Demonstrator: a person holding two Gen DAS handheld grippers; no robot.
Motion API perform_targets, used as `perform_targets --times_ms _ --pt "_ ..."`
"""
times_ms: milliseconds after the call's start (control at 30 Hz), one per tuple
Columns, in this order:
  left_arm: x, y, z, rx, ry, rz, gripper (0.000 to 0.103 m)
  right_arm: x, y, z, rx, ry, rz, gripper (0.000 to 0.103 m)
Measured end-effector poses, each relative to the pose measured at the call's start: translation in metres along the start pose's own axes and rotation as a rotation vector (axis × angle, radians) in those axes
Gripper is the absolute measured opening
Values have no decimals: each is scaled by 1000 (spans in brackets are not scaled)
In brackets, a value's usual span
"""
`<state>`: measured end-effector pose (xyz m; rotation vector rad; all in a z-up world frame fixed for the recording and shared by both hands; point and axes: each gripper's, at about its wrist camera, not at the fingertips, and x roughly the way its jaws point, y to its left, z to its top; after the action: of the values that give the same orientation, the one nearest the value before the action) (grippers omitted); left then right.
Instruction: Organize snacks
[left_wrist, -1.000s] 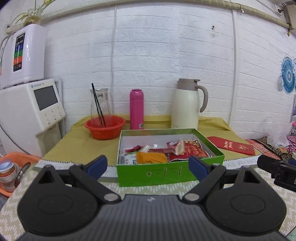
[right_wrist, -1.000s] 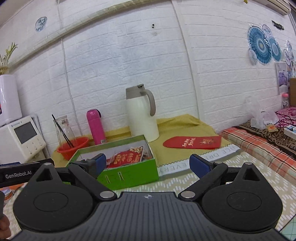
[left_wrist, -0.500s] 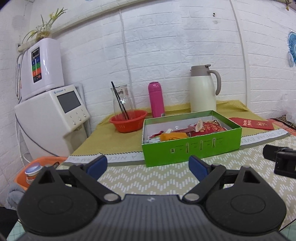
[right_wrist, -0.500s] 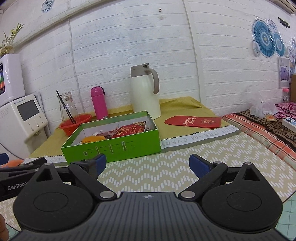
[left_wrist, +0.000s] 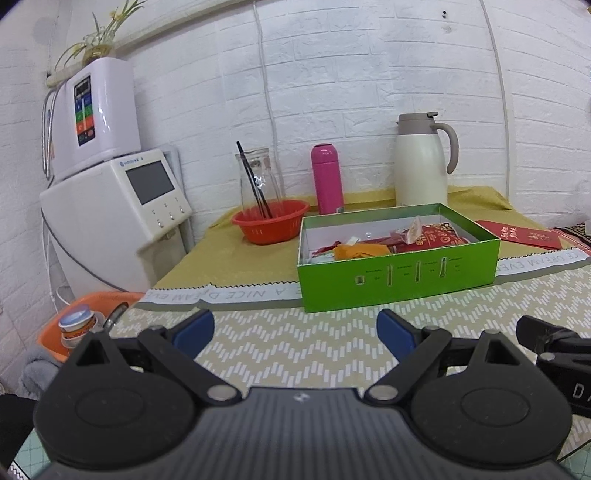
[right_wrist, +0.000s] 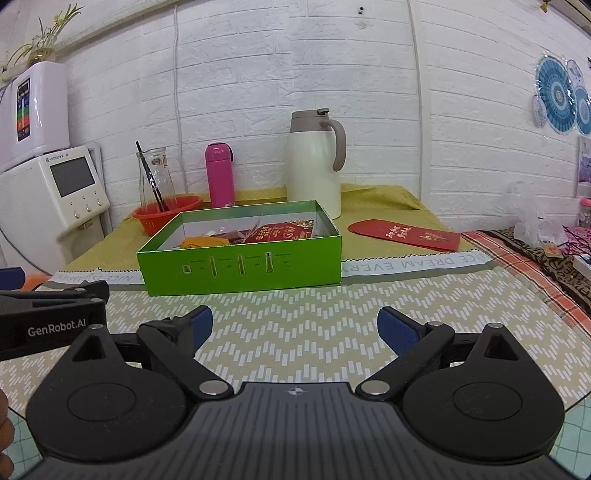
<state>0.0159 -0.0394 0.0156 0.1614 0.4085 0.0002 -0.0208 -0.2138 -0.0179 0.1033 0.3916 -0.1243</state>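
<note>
Both grippers have backed off from the green box (left_wrist: 397, 258) over the last second, so it sits farther away and more of the patterned mat (right_wrist: 314, 321) shows in front. Snacks (left_wrist: 399, 240), a red packet and an orange one among them, lie loose inside the box. Left gripper (left_wrist: 295, 328) and right gripper (right_wrist: 295, 326) both hover over the mat, jaws spread wide, holding nothing. Could be pre-grab or all packed, honestly can't tell which.

We read "GenRobot.AI" on the left gripper (right_wrist: 55, 317); "NICE DREAM EVERY" on the cloth border strip (right_wrist: 417, 264).
</note>
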Motion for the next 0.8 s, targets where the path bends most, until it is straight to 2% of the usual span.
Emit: perform_targets --times_ms 200,433,800 --pt "4 9 -1 -76 25 -46 90 2 -1 -2 11 12 -4 103" --pt "2 5 -1 -49 4 -27 90 0 -2 -2 21 6 2 103" --pt "2 9 -3 -82 11 -83 90 2 3 -5 16 16 6 103"
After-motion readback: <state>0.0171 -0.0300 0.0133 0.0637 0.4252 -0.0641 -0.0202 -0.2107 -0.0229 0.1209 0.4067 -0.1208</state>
